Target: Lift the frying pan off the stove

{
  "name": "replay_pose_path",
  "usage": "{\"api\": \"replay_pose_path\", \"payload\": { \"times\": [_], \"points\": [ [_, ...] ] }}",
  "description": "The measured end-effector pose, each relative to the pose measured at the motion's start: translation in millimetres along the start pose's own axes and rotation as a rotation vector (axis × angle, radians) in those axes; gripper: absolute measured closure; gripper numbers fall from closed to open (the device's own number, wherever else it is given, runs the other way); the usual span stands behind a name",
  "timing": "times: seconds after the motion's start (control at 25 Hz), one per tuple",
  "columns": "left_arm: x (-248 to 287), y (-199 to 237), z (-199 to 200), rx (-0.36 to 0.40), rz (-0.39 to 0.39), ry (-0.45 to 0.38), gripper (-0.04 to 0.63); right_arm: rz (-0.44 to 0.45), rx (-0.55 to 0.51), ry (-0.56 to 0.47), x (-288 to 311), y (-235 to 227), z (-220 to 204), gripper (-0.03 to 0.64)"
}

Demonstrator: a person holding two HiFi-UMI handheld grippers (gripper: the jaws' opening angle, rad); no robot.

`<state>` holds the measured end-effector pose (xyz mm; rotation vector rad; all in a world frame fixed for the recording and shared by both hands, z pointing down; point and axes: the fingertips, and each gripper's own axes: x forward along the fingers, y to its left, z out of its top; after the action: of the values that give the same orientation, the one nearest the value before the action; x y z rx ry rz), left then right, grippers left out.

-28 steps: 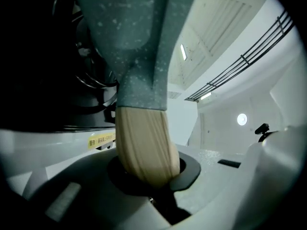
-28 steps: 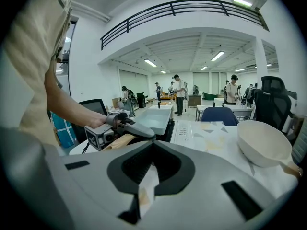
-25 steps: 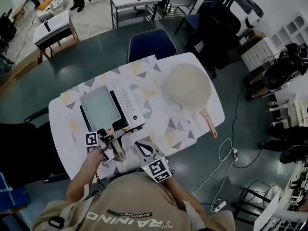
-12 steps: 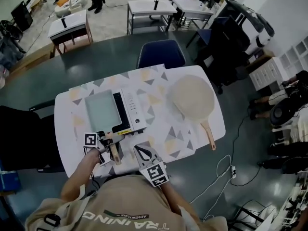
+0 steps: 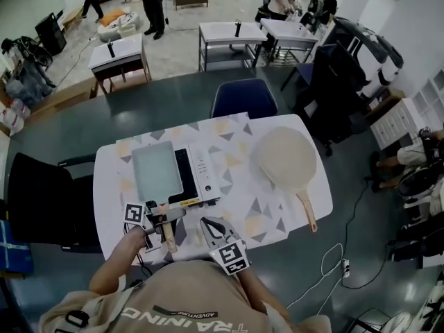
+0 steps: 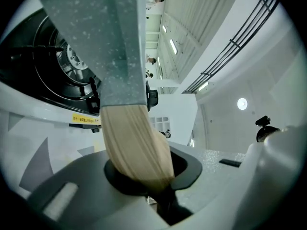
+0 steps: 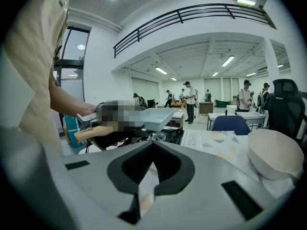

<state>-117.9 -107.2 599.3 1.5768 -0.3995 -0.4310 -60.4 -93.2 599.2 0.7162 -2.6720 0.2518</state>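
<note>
A grey rectangular frying pan (image 5: 156,172) with a wooden handle (image 5: 168,236) hangs just over the white portable stove (image 5: 201,175). In the right gripper view the pan (image 7: 153,116) floats clear above the burner (image 7: 165,137). My left gripper (image 5: 161,217) is shut on the handle (image 6: 134,143). Its jaws have just been opening a little, with the handle still between them. The pan's underside (image 6: 103,42) fills the upper left of the left gripper view. My right gripper (image 5: 207,222) sits shut and empty near the table's front edge, beside the handle.
A round beige pan (image 5: 284,159) with a wooden handle (image 5: 307,210) lies upside down on the right half of the patterned table (image 5: 236,207). A blue chair (image 5: 243,97) stands at the far side. More tables and people stand beyond.
My left gripper has risen with the pan's handle, bringing the pan up off the stove. The right gripper has stayed where it was.
</note>
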Motion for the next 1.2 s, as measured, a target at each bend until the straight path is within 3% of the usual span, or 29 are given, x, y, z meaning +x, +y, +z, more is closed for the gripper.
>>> {"api": "replay_pose_path", "payload": {
  "times": [0.8,1.2],
  "points": [
    [6,-61,-7,0.097,-0.016,0.015,0.534,0.017,-0.081,-0.096,6,-28,59,0.614],
    [18,-74,-3,0.128,-0.033,0.023,0.531,0.021,-0.087,-0.107,7,-36,64,0.614]
  ]
}}
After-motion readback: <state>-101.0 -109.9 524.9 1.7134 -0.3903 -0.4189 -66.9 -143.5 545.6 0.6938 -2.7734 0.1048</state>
